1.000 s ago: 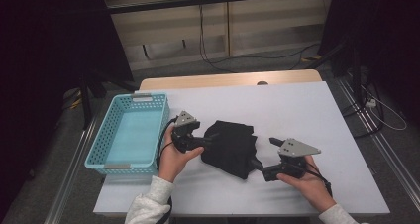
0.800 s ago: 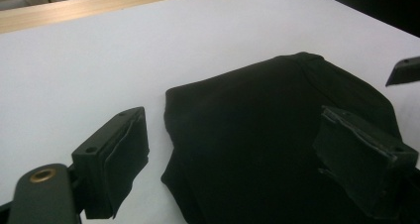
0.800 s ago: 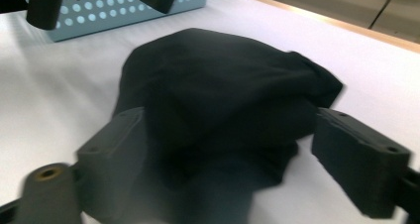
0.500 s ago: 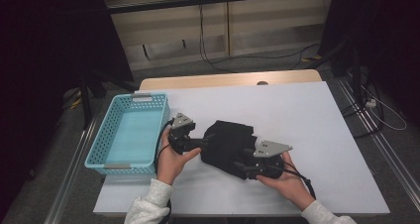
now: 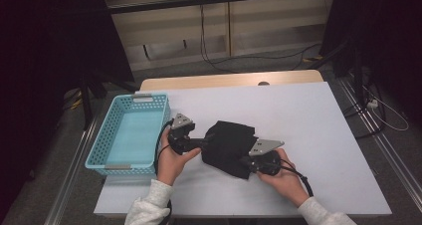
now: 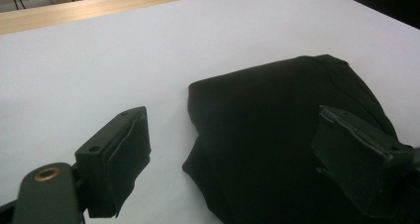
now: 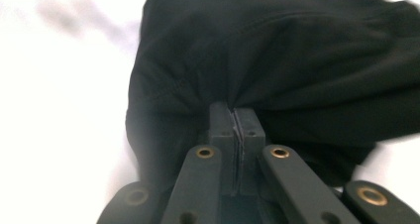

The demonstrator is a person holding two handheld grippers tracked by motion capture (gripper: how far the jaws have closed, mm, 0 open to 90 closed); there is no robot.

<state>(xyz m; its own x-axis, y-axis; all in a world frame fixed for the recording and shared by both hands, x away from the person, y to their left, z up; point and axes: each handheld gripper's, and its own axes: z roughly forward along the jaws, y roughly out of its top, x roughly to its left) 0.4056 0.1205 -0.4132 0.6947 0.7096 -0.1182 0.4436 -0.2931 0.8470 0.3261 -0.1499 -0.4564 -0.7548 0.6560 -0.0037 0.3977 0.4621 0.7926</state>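
Note:
A black folded cloth (image 5: pixel 230 139) lies on the white table (image 5: pixel 308 125). My left gripper (image 5: pixel 205 143) sits at the cloth's left edge with its jaws wide open. In the left gripper view the cloth (image 6: pixel 277 115) lies between the jaws, the right one over the fabric, and neither pad presses on it. My right gripper (image 5: pixel 245 162) is at the cloth's near right edge. Its jaws have just closed, and in the right gripper view they (image 7: pixel 234 116) pinch a fold of the cloth (image 7: pixel 297 45).
A light blue plastic basket (image 5: pixel 105 131) stands at the table's left edge, just left of my left hand. A wooden strip (image 5: pixel 229 79) runs along the table's far edge. Bare table surface stretches to the right and behind the cloth.
My right gripper has moved left to the cloth's near right edge and shut on the fabric. The left gripper has stayed put, open.

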